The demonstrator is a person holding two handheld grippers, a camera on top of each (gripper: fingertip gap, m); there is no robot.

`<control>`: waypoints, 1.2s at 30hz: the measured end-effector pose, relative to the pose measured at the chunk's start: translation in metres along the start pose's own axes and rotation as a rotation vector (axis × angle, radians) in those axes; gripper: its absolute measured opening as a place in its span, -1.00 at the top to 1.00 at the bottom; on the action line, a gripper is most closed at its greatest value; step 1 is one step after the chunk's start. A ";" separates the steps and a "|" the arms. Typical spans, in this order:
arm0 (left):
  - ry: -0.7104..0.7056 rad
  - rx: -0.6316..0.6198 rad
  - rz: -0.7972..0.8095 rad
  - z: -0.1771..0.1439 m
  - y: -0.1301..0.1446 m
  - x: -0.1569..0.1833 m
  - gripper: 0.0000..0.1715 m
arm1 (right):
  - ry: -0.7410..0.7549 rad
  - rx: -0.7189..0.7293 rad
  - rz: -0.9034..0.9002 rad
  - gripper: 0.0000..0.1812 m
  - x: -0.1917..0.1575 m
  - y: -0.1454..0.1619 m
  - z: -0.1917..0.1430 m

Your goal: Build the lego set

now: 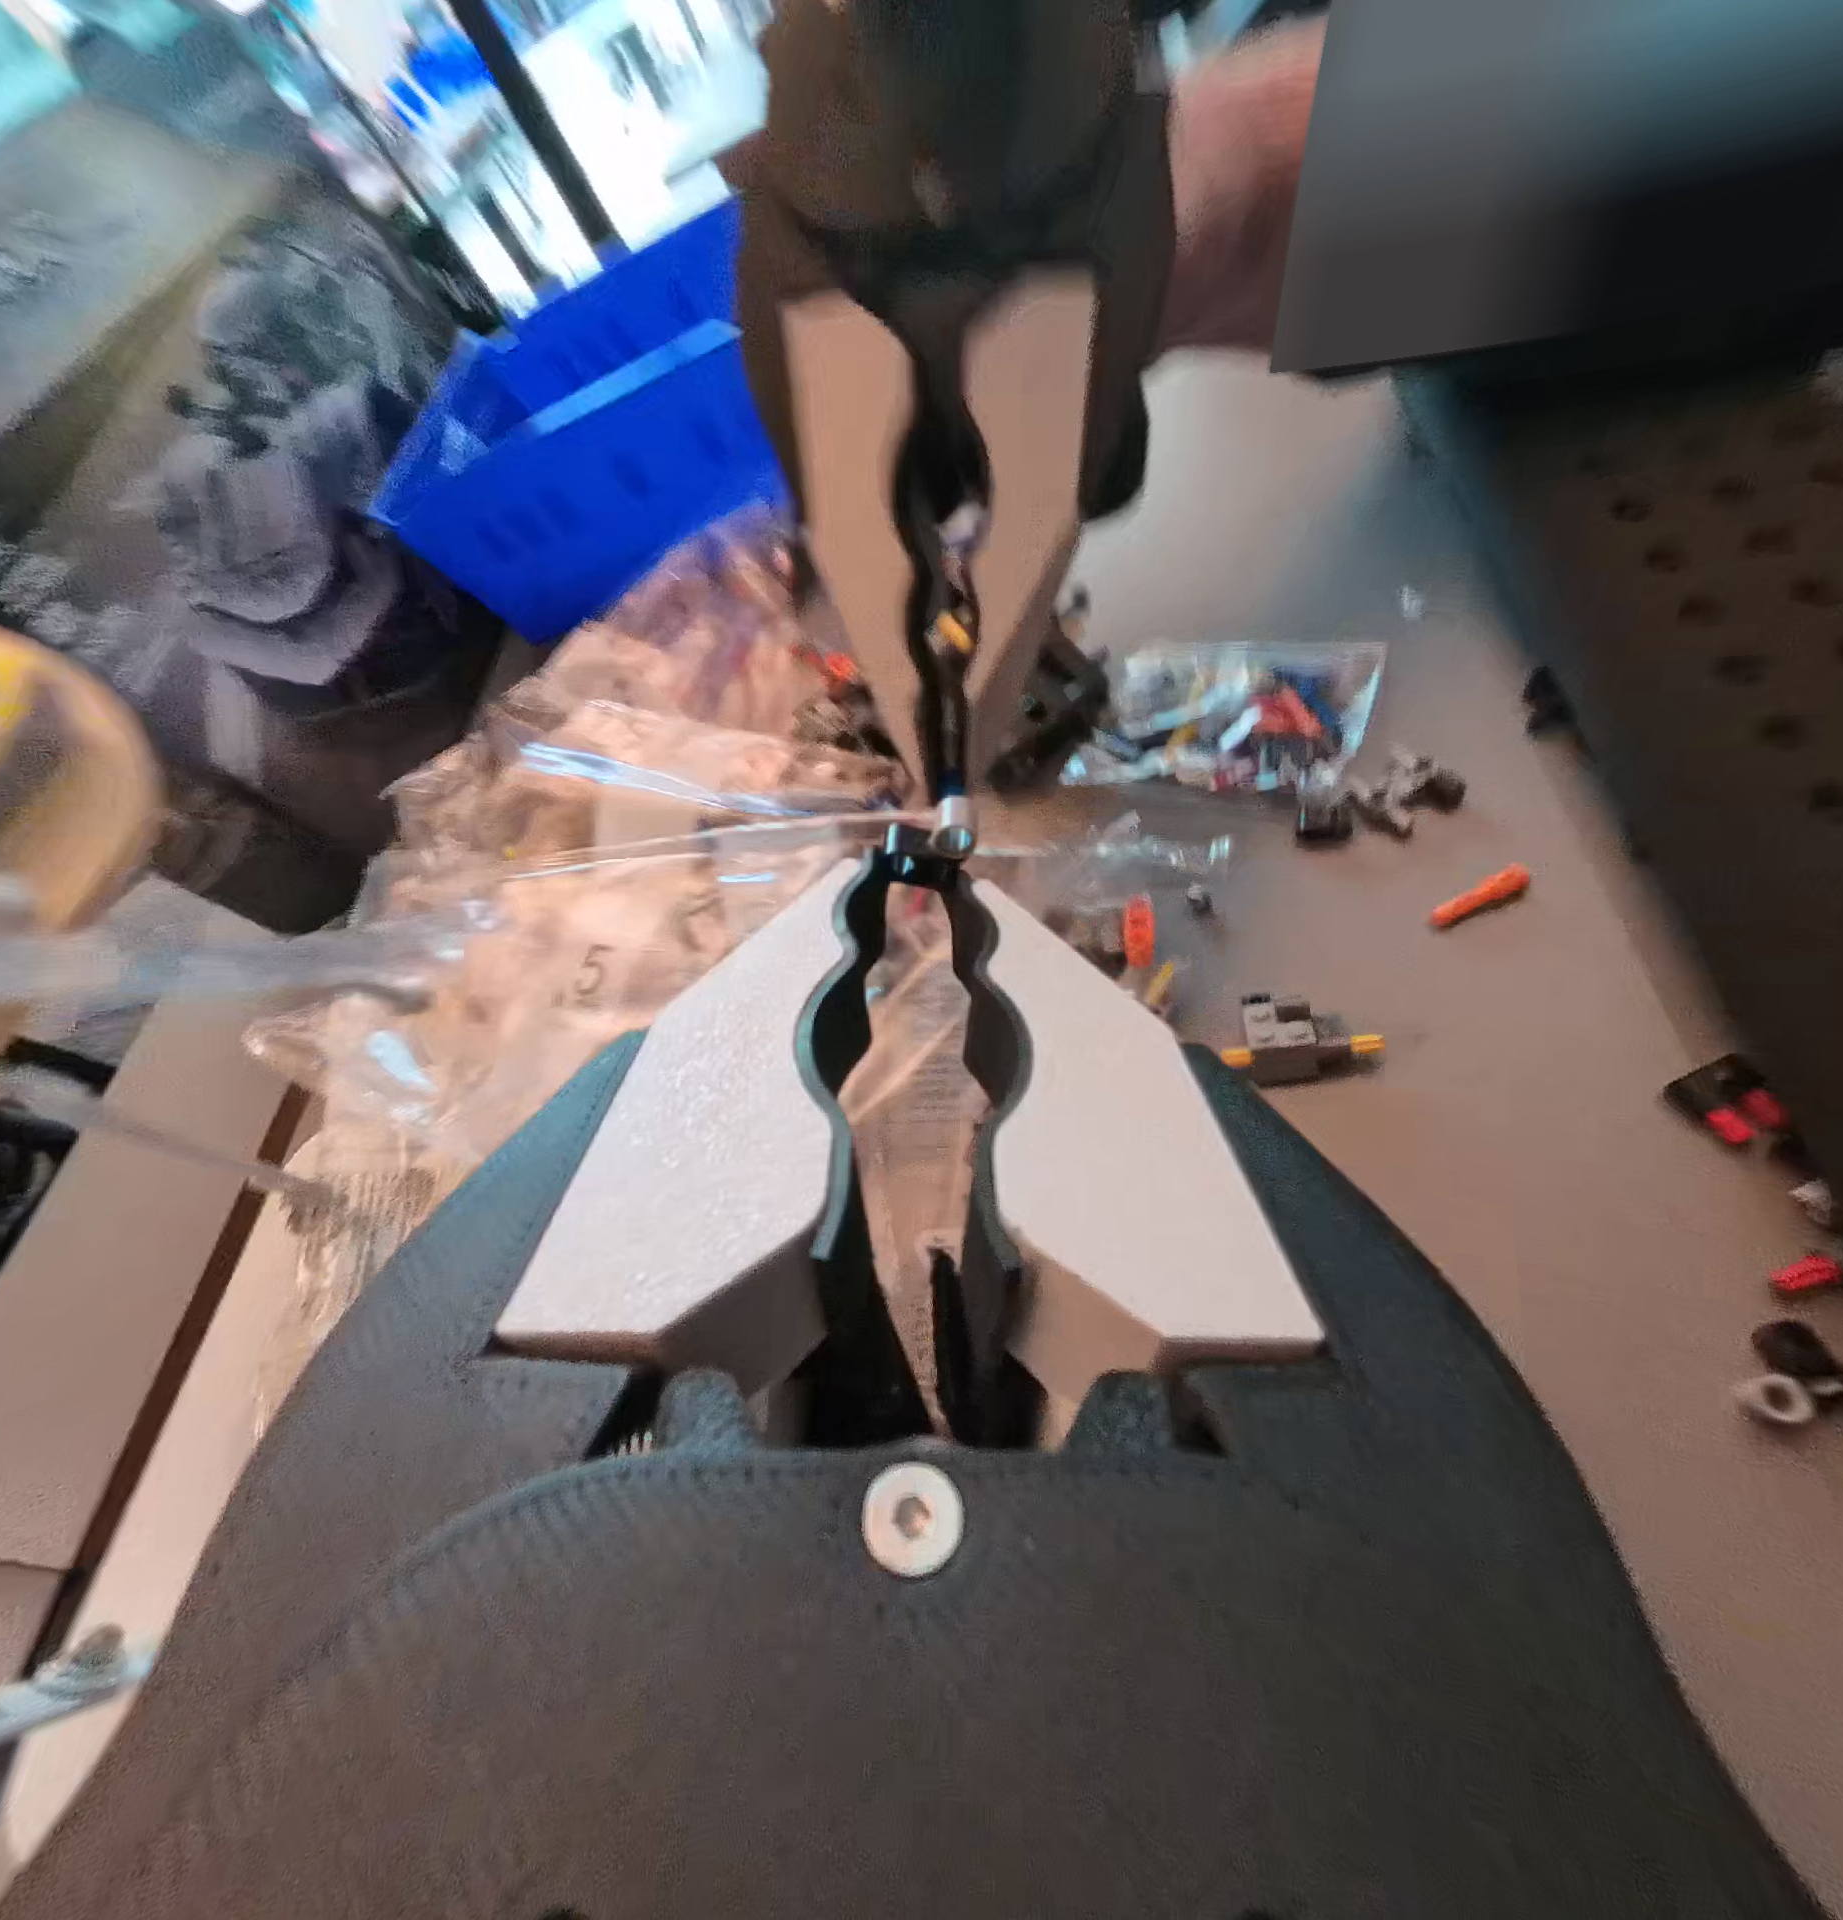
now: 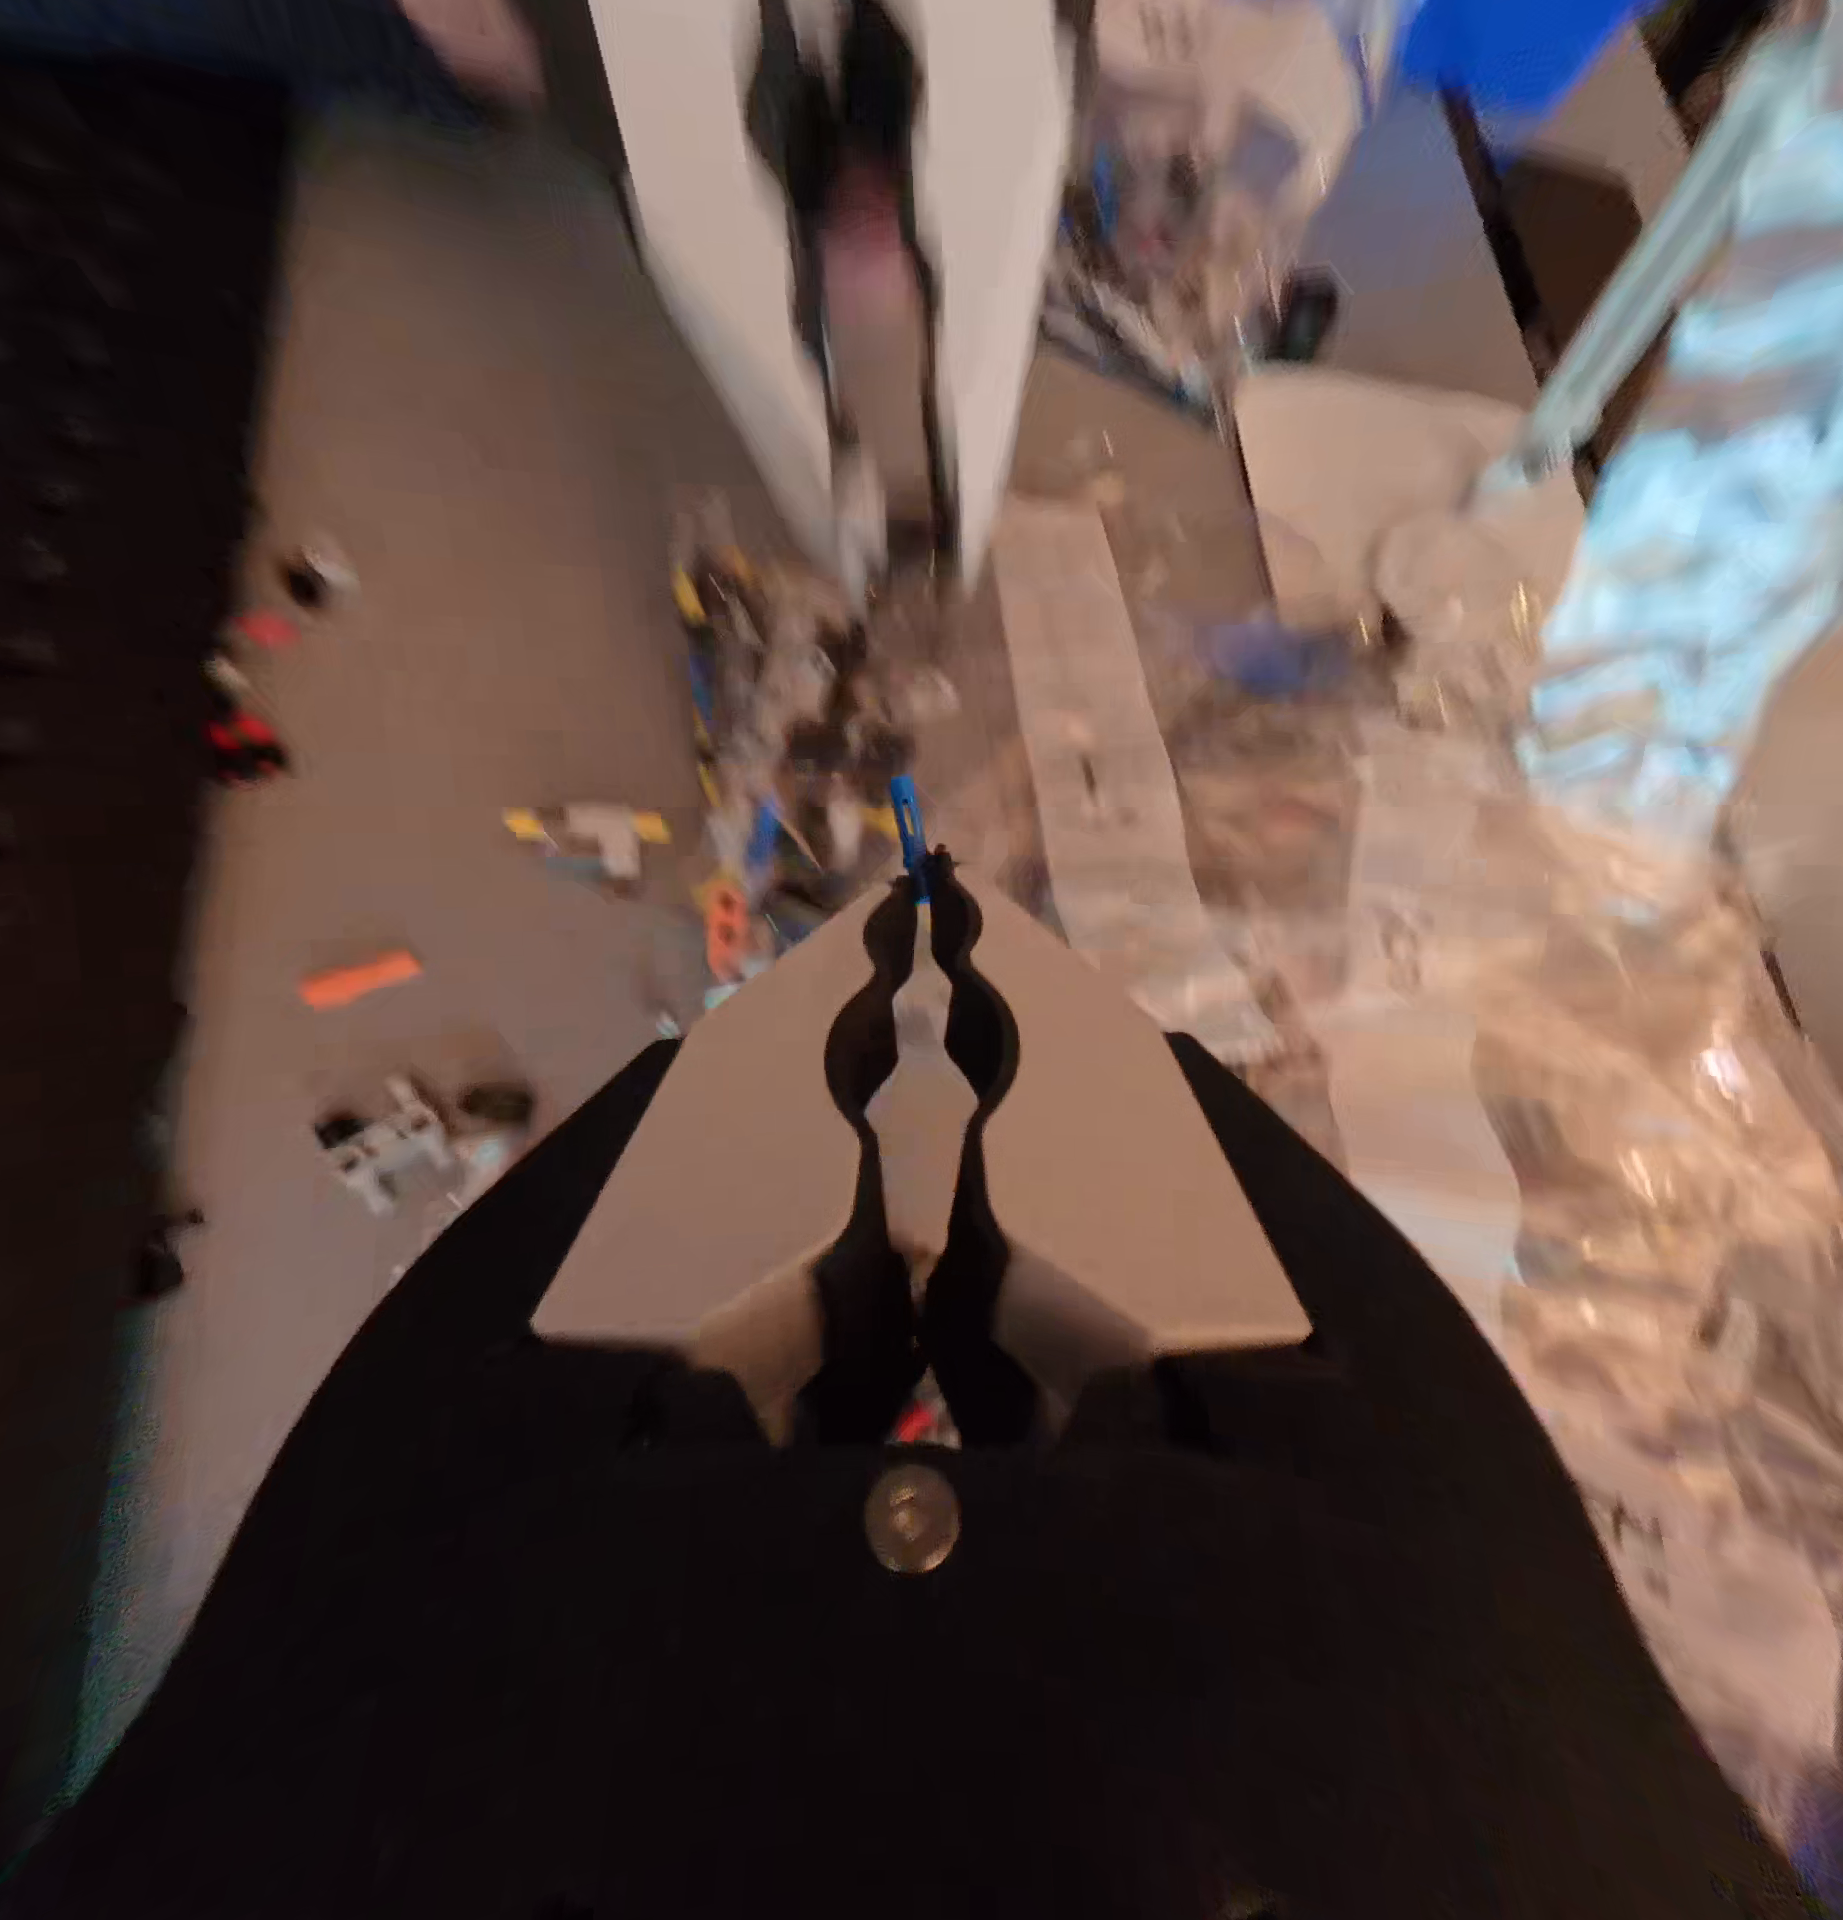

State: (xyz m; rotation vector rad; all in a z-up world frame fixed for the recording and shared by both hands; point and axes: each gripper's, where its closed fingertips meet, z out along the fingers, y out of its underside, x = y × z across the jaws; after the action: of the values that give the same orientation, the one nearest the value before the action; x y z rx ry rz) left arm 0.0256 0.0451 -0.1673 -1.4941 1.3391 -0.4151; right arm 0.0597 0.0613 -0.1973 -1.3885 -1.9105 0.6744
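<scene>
Over the grey table (image 1: 1364, 1195), between my two tools, sat the work. My left gripper (image 1: 919, 871) was clenched on a small black piece (image 1: 901, 854) carrying a light grey sleeve (image 1: 953, 828); the sleeve's bore faced toward the right and slightly toward the camera, its long axis lying roughly across the fingers. Just beyond it the right gripper (image 1: 938, 774) came in tip to tip from above. In its own view the right gripper (image 2: 927, 878) was clamped on a blue pin (image 2: 909, 831), whose long axis ran nearly in line with the fingers, pointing away and a little left. I could not tell whether pin and sleeve were touching.

Left of the tools lay crumpled clear bags (image 1: 584, 914), contents unreadable through glare. Further right: a bag of mixed parts (image 1: 1239, 717), an orange pin (image 1: 1480, 894), and a small grey sub-assembly (image 1: 1296, 1034). The right wrist view was heavily motion-blurred; loose parts there were only smears.
</scene>
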 end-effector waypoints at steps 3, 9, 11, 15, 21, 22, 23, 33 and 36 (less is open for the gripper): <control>0.009 0.121 -0.074 -0.038 -0.017 -0.015 0.87 | -0.033 0.074 0.048 1.00 0.000 -0.003 -0.010; 0.180 -0.069 -0.018 -0.010 0.010 0.024 0.85 | -0.155 -0.007 0.014 0.99 -0.025 0.006 0.007; 0.258 -0.125 -0.031 -0.005 0.019 0.038 0.84 | -0.230 -0.030 0.007 0.99 -0.039 0.010 0.011; 0.363 -0.217 -0.028 0.005 0.036 0.062 0.83 | -0.313 -0.106 -0.019 0.98 -0.058 0.020 0.022; 0.428 -0.333 -0.043 0.014 0.058 0.077 0.72 | -0.350 -0.187 -0.040 0.95 -0.070 0.029 0.033; 0.433 -0.329 -0.051 0.015 0.057 0.077 0.69 | -0.351 -0.187 -0.036 0.90 -0.070 0.028 0.034; 0.444 -0.321 -0.064 0.014 0.056 0.079 0.67 | -0.356 -0.187 -0.034 0.89 -0.071 0.027 0.035; 0.448 -0.340 -0.054 0.011 0.058 0.081 0.63 | -0.361 -0.171 -0.095 0.83 -0.083 0.013 0.039; 0.459 -0.363 -0.039 0.015 0.062 0.085 0.63 | -0.373 -0.205 -0.094 0.76 -0.087 0.018 0.047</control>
State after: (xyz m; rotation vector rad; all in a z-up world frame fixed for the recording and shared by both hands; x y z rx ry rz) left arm 0.0322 -0.0123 -0.2562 -1.7945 1.8211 -0.5882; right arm 0.0521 -0.0179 -0.2595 -1.3557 -2.3796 0.7493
